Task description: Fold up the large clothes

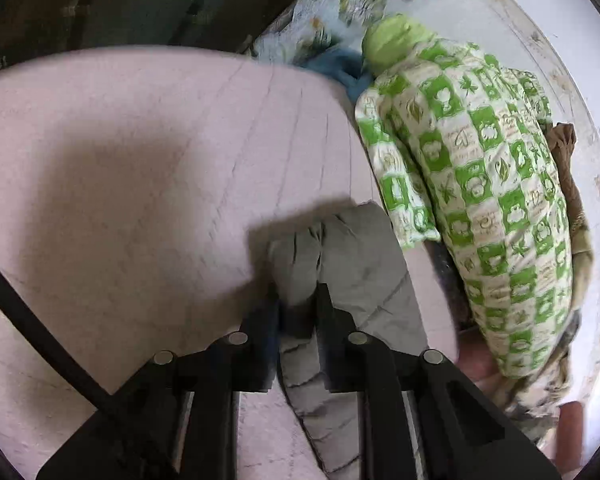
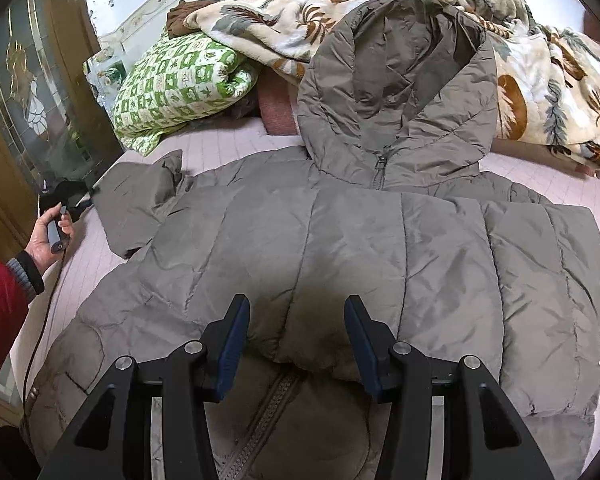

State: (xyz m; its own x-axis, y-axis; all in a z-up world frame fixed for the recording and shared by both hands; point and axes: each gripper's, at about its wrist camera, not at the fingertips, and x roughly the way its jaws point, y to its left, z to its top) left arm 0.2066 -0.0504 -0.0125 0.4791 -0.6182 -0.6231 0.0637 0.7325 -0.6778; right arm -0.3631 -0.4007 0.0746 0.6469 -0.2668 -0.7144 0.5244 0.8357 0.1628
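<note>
A large grey-brown hooded puffer jacket (image 2: pixel 340 240) lies spread on the pink bed sheet (image 2: pixel 236 140), hood toward the pillows, its right side folded over the body. My left gripper (image 1: pixel 298 300) is shut on the jacket's sleeve cuff (image 1: pixel 340 248) and holds it over the sheet; the right wrist view shows it at the far left (image 2: pixel 72 196), gripping the sleeve end. My right gripper (image 2: pixel 296 316) is open and empty, just above the jacket's lower middle, near the zipper (image 2: pixel 268 412).
A green-and-white checked pillow (image 2: pixel 176 84) and a floral blanket (image 2: pixel 540 80) lie at the head of the bed. The pillow also lies to the right in the left wrist view (image 1: pixel 480 184). A wooden glass-panelled door (image 2: pixel 28 92) stands at the left.
</note>
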